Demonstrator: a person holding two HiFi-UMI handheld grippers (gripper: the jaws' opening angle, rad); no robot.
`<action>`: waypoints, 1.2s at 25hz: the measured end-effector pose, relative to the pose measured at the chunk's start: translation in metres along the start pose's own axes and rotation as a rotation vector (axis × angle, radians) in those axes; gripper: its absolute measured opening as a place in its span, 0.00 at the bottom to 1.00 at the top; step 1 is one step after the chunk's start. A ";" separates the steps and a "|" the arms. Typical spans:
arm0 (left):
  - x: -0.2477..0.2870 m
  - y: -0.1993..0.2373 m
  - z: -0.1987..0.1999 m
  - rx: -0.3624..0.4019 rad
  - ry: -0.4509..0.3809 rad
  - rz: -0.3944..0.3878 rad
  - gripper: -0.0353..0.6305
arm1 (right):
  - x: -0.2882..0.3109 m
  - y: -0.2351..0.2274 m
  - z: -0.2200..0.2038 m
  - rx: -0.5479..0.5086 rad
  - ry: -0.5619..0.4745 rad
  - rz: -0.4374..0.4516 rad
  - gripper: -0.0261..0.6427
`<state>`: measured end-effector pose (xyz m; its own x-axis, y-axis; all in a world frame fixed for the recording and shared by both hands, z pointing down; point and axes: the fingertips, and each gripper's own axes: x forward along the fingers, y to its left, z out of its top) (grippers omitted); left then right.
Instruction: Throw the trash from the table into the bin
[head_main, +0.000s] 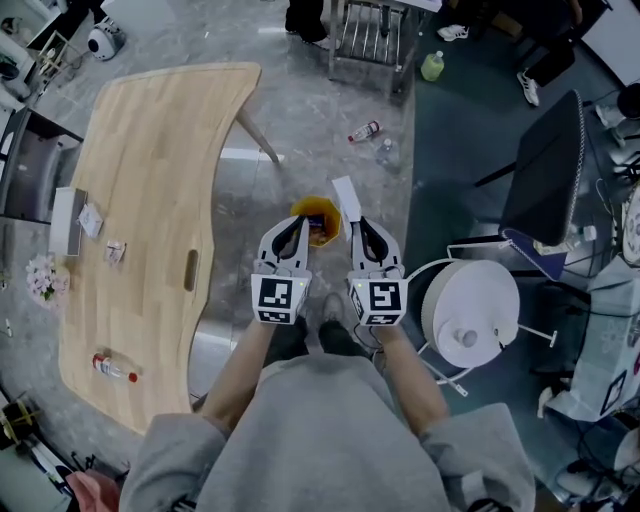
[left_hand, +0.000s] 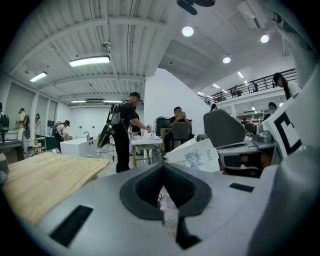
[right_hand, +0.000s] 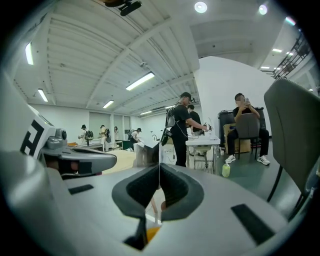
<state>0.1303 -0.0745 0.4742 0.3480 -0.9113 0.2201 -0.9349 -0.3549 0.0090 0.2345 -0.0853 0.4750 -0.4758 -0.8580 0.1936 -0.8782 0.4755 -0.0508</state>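
Both grippers hang side by side over the floor, right of the wooden table (head_main: 150, 180). The small orange bin (head_main: 320, 218) stands on the floor just beyond their tips and shows as an orange patch (right_hand: 152, 233) under the right jaws. My left gripper (head_main: 302, 224) is shut, with a scrap of clear wrapper (left_hand: 168, 209) caught in its jaws. My right gripper (head_main: 359, 224) is shut on a white printed card (head_main: 346, 197) that sticks out forward past the bin; it appears edge-on (right_hand: 159, 160) in the right gripper view and with its print (left_hand: 197, 156) in the left gripper view.
On the table lie a plastic bottle (head_main: 115, 368), two small packets (head_main: 115, 251) and a bunch of flowers (head_main: 45, 278). A bottle (head_main: 364, 131) lies on the floor beyond the bin. A white round fan (head_main: 470, 312) stands close on the right, a dark screen (head_main: 545, 170) behind it.
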 end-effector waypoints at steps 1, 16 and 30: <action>0.003 -0.002 -0.003 0.006 0.007 -0.009 0.06 | 0.001 -0.003 -0.004 0.007 0.004 -0.007 0.05; 0.065 0.048 -0.087 -0.018 0.079 -0.137 0.06 | 0.079 0.004 -0.094 0.053 0.108 -0.121 0.05; 0.100 0.072 -0.201 -0.051 0.170 -0.181 0.06 | 0.121 0.010 -0.198 0.071 0.205 -0.125 0.05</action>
<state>0.0836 -0.1489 0.6929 0.4976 -0.7837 0.3717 -0.8621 -0.4942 0.1120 0.1774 -0.1457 0.6922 -0.3501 -0.8483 0.3972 -0.9342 0.3473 -0.0817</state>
